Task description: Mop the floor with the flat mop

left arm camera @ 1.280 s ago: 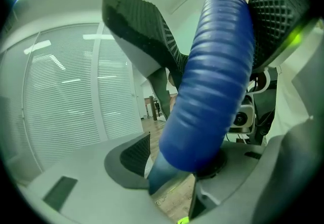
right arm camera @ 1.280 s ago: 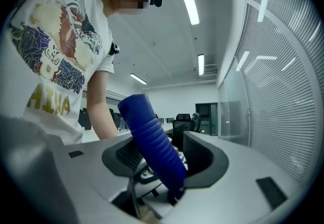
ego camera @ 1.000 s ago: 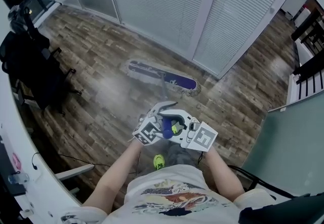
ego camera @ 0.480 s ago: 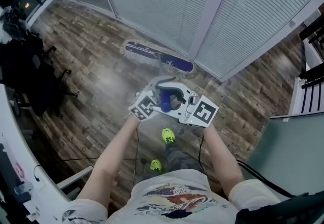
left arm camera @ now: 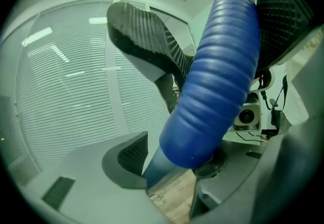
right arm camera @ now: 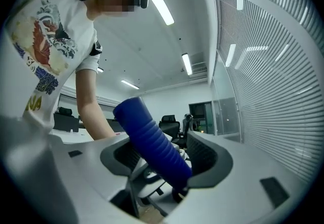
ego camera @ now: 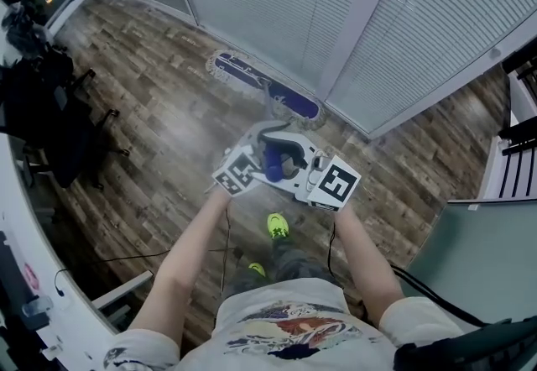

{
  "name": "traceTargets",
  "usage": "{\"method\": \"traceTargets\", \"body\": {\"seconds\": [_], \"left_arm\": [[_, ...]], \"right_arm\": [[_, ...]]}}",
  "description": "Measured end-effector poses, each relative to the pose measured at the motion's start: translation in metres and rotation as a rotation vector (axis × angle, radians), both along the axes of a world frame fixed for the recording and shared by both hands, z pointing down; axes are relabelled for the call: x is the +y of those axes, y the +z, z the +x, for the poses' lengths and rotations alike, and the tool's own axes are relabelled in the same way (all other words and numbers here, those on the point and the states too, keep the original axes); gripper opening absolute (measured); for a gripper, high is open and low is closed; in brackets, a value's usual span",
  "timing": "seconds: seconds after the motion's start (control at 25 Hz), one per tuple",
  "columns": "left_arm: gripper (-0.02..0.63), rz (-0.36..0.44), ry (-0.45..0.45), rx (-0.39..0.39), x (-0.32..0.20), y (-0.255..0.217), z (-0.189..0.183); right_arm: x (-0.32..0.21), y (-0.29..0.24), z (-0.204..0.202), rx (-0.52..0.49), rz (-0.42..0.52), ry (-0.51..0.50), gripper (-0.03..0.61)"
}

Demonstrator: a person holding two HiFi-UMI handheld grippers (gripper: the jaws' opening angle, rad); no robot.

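Note:
In the head view, the flat mop's purple head [ego camera: 267, 86] lies on the wood floor, right beside the base of the glass wall. Its thin pole [ego camera: 278, 113] runs back to a blue ribbed handle grip [ego camera: 273, 162]. That grip is held in front of the person's chest. My left gripper [ego camera: 267, 148] and right gripper [ego camera: 292, 164] sit side by side, both shut on the grip. The grip [left arm camera: 212, 81] slants between the left gripper's [left arm camera: 212, 20] dark ribbed pads. The right gripper's [right arm camera: 164, 154] jaws have just been opening slightly, with the grip [right arm camera: 152, 142] still between its pads.
A glass wall with white blinds [ego camera: 277, 0] runs along the far side. Black office chairs [ego camera: 42, 101] stand at the left, by a white desk edge [ego camera: 50, 294]. A grey partition [ego camera: 487, 252] is at the right. The person's green shoes [ego camera: 278, 225] are below the grippers.
The mop head has slid away across the floor toward the glass wall. The person has stepped forward and both grippers went with the handle.

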State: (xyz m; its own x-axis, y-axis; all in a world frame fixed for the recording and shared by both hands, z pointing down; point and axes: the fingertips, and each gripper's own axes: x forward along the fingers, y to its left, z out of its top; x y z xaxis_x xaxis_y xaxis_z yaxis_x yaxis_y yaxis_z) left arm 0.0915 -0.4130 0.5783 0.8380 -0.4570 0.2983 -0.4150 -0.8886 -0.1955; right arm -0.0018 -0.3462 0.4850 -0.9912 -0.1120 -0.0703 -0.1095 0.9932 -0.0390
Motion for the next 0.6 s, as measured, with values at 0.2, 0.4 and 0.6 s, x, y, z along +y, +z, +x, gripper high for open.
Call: {"method": "traceTargets", "body": {"seconds": [0.2,0.4,0.6], "left_arm": [[0.187,0.002,-0.03,0.016,0.045,-0.003,-0.013],[0.187,0.0,-0.04,0.027,0.13,-0.006,-0.026],[0.186,-0.008,-0.047,0.028,0.249,-0.002,-0.041]], "right_arm": [[0.048,-0.002,-0.012,0.011,0.003,-0.029,0.249],[0.133,-0.003,-0.025,0.028,-0.009,-0.045,0.252],[0.253,-0.005,-0.039,0.034,-0.018,-0.046,0.255]]}}
